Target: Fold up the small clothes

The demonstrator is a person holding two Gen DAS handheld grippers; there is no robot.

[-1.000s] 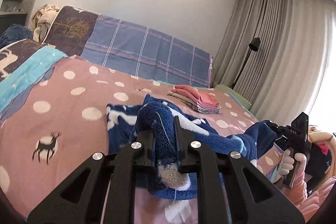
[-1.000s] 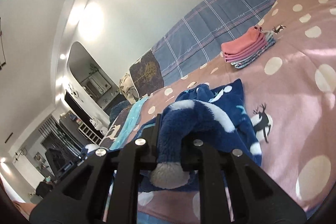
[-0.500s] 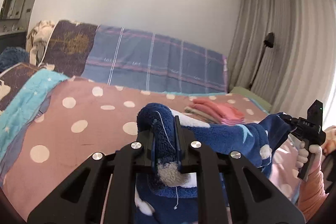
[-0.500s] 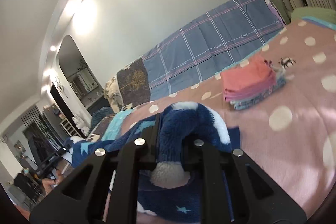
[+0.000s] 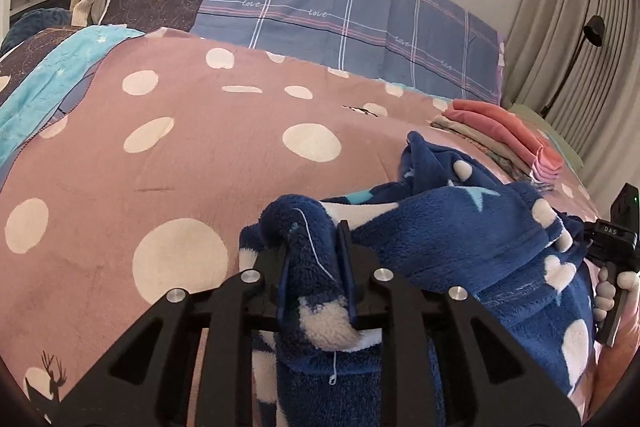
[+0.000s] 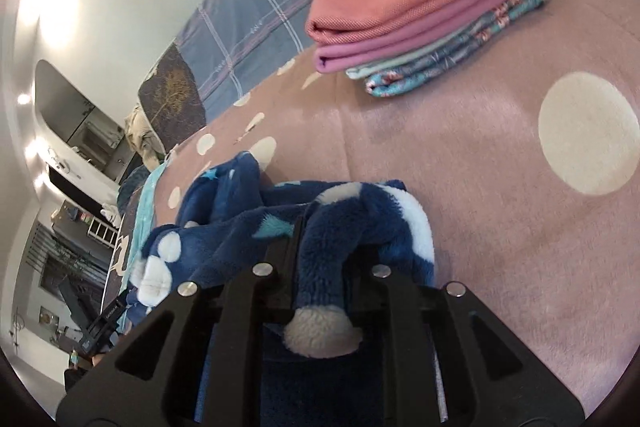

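Observation:
A dark blue fleece garment (image 5: 472, 239) with white dots, stars and hearts hangs bunched between my two grippers, low over the pink bedspread. My left gripper (image 5: 314, 259) is shut on one edge of it, with a white fleecy tuft poking out behind the fingers. My right gripper (image 6: 324, 251) is shut on another edge of the same garment (image 6: 240, 223). The right gripper also shows in the left wrist view (image 5: 612, 247), at the far right, held by a gloved hand.
A pink bedspread (image 5: 208, 155) with white dots covers the bed. A stack of folded clothes (image 6: 424, 15), coral on top, lies to the right; it also shows in the left wrist view (image 5: 504, 135). Plaid and dark pillows (image 5: 340, 15) line the headboard. Curtains and a floor lamp (image 5: 592, 27) stand at right.
Both grippers have come down and forward toward the bedspread with the blue garment still clamped. The folded stack now looks much closer in the right wrist view.

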